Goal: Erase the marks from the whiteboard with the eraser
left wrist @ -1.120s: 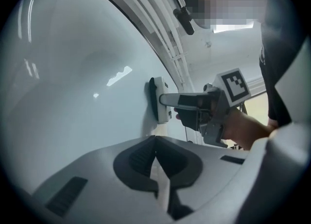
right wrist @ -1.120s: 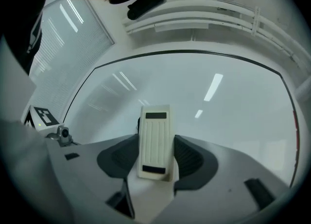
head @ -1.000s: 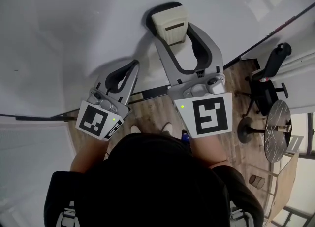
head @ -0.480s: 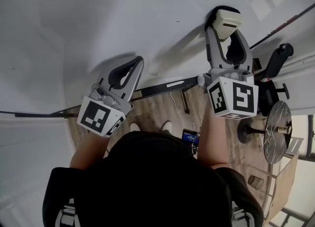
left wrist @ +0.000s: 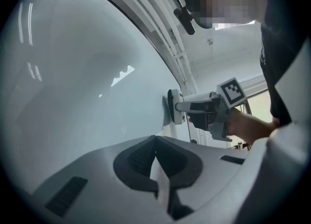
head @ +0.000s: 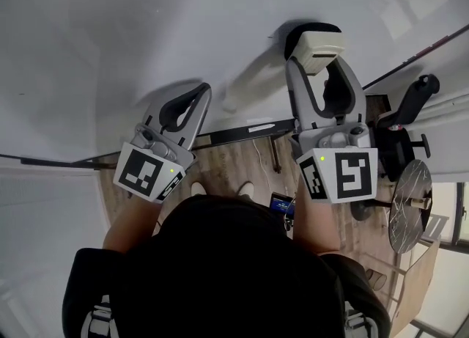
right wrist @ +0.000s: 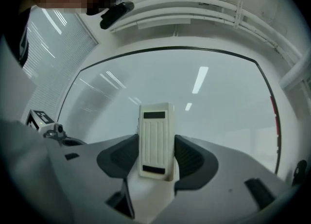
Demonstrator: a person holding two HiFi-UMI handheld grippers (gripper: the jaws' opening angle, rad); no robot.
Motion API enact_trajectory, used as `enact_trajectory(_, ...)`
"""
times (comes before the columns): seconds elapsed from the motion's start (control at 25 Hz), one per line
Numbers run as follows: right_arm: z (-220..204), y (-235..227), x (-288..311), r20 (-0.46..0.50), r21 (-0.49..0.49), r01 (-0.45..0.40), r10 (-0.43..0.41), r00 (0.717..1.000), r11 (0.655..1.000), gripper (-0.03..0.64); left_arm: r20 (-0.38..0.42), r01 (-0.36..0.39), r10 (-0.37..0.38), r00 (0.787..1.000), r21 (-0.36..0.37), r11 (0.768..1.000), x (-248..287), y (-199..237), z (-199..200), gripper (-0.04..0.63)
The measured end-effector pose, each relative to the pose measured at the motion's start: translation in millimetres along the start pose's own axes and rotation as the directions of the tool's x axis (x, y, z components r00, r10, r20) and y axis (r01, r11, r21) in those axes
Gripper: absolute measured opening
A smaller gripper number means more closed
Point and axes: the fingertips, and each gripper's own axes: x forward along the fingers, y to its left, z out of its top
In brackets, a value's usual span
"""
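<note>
Pinching a cream ribbed plastic eraser [head: 316,45], the right gripper [head: 319,72] presses it flat against the glossy whiteboard [head: 146,36] ahead for wiping, while the left gripper [head: 201,93] waits, jaws together.

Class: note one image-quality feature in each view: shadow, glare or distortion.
Head view: the eraser and right gripper cast soft grey shadows on the whiteboard. Right gripper view: light reflections streak the whiteboard brightly, and its frame bows with wide-angle distortion. Left gripper view: dark vignette in the corners.
</note>
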Motion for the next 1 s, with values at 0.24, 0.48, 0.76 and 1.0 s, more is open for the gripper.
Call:
enact_trajectory(0.24,24.7,83.8,24.8,0.041,-0.103,-0.159,0.164,0.986,0.982,0.23,-0.002,-0.03,0.03,1.0,-0.001,1.0,-7.3,6.5,1.3,0.006)
enact_trajectory(0.48,16.0,84.9,40.4,0.036,-0.099,-0.167,0.171,0.985,0.981,0.236,0.003,-0.041,0.041,0.999,-0.002,0.999,-9.9,11.8,-4.1,0.006)
enact_trajectory(0.76,24.2,72.9,34.5,0.052,-0.128,-0.135,0.143,0.988,0.982,0.236,0.003,-0.039,0.039,0.999,0.006,0.999,-2.6,6.9,5.7,0.006)
enact_trajectory(1.0,2.4,40.6,32.3,0.022,-0.177,0.003,0.001,1.0,0.984,0.235,0.005,-0.029,0.029,1.0,0.0,1.0,-6.0,12.0,-8.0,0.006)
